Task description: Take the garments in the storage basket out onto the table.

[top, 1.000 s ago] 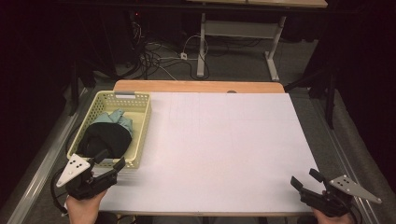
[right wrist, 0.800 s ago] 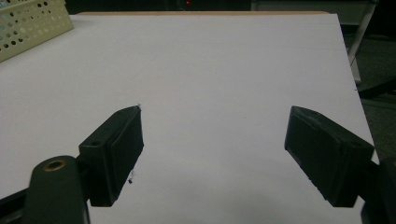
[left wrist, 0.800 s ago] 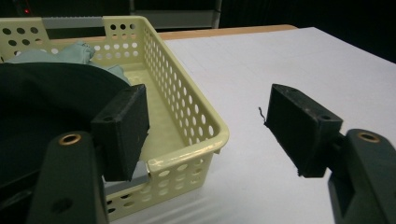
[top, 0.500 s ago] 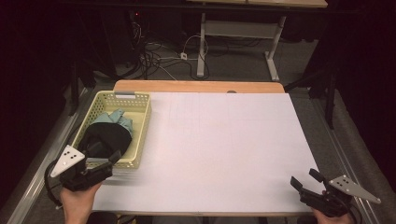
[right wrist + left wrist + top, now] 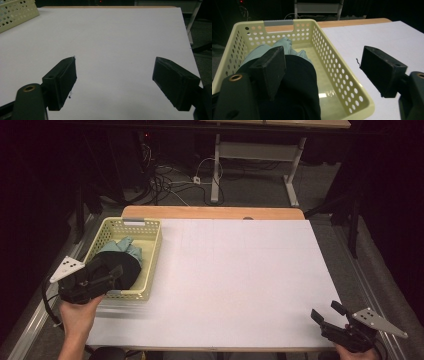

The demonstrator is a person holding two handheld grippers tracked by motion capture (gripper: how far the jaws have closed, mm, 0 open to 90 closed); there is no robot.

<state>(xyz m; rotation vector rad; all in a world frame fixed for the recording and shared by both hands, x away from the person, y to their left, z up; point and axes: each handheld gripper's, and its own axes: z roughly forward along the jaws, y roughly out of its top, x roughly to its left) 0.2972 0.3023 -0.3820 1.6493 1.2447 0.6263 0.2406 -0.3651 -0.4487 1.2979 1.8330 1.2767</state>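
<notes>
Your left gripper (image 5: 116, 271) is sitting at the lower left of the high view, over the near end of the pale yellow basket (image 5: 150, 251). Compared with a second ago, it is now further left and slightly higher in the frame, with your left hand (image 5: 77, 316) trailing down to the bottom edge. Its jaws have just been opening and are now standing wide apart with nothing between them. Your right gripper (image 5: 325, 315) is resting in the lower right corner, unchanged from the earlier frames, its jaws also spread with nothing held.

The dark cloth (image 5: 119, 266) is lying inside the basket at its near end, with the pale green cloth (image 5: 129, 247) bunched just behind it.

In the left gripper view, you are looking along the jaws: one is hanging over the dark cloth (image 5: 298, 85) at the lower left, the other is out over the white table (image 5: 387, 40) at the right, beyond the basket wall (image 5: 337, 72). This view is showing the bare, shiny floor of the basket and the grey handle strip (image 5: 278, 22) on its far rim at the top.

In the right gripper view, the open jaws are framing the bare white table (image 5: 112, 37), with a corner of the basket (image 5: 15, 12) at the upper left.

Beyond the table, the high view is showing tangled cables (image 5: 170, 180) on the floor.
</notes>
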